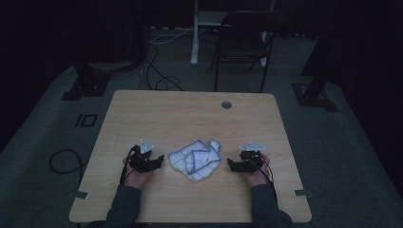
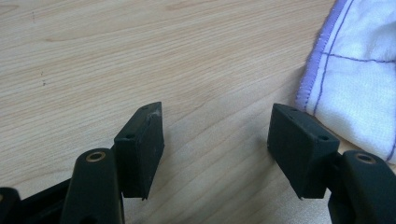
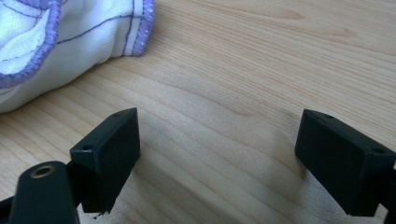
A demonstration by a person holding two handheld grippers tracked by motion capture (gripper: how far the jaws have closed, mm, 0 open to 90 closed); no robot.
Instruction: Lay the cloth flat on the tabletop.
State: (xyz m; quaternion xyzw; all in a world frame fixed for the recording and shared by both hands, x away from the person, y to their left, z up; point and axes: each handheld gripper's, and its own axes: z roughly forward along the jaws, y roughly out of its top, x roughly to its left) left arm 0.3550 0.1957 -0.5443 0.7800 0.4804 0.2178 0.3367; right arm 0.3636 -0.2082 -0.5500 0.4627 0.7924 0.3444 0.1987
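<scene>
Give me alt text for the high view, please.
A crumpled white cloth with purple stitching lies on the wooden table, between the open left gripper and the open right gripper, neither touching it. Beyond the table, a dark chair stands on the floor.

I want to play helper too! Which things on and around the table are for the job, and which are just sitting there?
For the job:
- cloth, crumpled, white with purple edging
- left gripper, fingers open, beside the cloth
- right gripper, fingers open, beside the cloth
- table

Just sitting there:
- chair behind the table
- cables on the floor
</scene>
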